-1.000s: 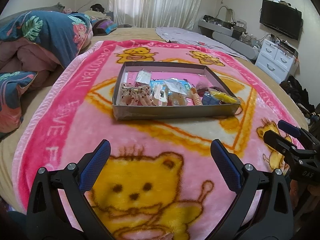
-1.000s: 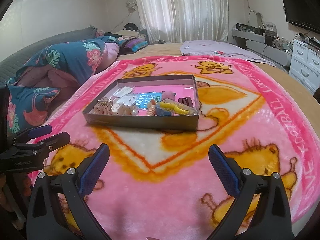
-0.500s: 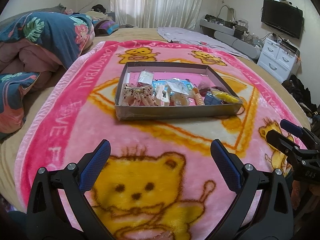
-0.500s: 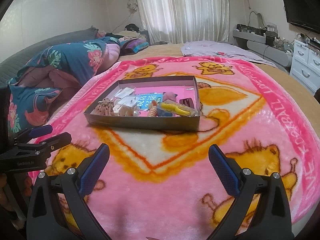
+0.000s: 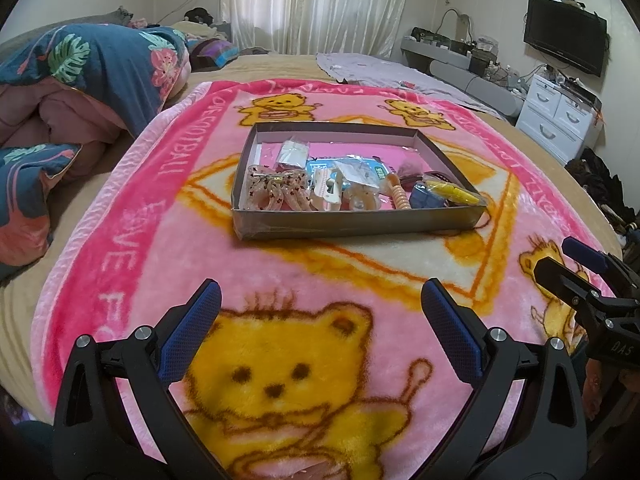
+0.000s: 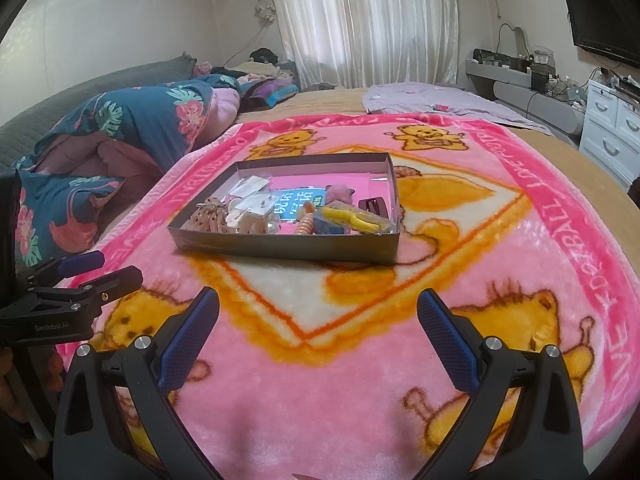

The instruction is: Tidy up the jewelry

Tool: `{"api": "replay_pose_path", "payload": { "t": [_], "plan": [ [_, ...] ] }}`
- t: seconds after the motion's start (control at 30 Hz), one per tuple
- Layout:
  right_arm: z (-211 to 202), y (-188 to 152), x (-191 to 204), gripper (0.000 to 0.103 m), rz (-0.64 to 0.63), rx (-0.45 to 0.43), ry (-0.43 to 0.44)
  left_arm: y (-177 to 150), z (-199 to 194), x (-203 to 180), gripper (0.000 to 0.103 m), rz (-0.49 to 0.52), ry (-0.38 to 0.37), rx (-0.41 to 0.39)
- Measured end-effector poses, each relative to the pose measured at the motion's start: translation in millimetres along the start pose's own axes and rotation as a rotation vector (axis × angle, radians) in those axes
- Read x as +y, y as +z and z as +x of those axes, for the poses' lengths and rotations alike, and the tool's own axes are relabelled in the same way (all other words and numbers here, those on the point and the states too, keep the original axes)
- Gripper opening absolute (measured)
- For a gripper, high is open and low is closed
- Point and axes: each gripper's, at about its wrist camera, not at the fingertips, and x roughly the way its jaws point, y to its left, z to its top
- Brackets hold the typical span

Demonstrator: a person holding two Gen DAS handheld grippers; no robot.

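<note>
A shallow grey cardboard box [image 5: 352, 225] [image 6: 280, 246] lies on a pink bear-print blanket [image 5: 320, 280] [image 6: 360, 300]. Inside it are hair clips and trinkets: a clear bow clip [image 5: 276, 190], a white claw clip [image 5: 328, 188], an orange beaded piece [image 5: 400, 196], a yellow packet [image 5: 452, 194] [image 6: 356, 218] and a blue card [image 6: 298, 208]. My left gripper [image 5: 320, 316] hovers open over the blanket, well short of the box. My right gripper [image 6: 318, 316] is also open and empty, nearer the box's right corner. Each gripper shows at the edge of the other's view.
A folded floral duvet [image 5: 80, 80] is heaped on the bed's left side. A grey cloth [image 6: 440, 100] lies behind the blanket. White drawers [image 5: 560, 116] and a wall TV [image 5: 564, 40] stand to the right, past the bed's edge.
Both views have drifted slightly, so the box sits a little lower and nearer in frame. Both grippers stay open and empty.
</note>
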Motion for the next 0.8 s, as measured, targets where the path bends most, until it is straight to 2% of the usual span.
{"api": "replay_pose_path", "payload": {
  "t": [0.8],
  "plan": [
    [-0.3, -1.0, -0.4, 0.099, 0.0, -0.001, 0.0, -0.6, -1.0, -0.5, 0.094, 0.002, 0.019, 0.005]
  ]
}}
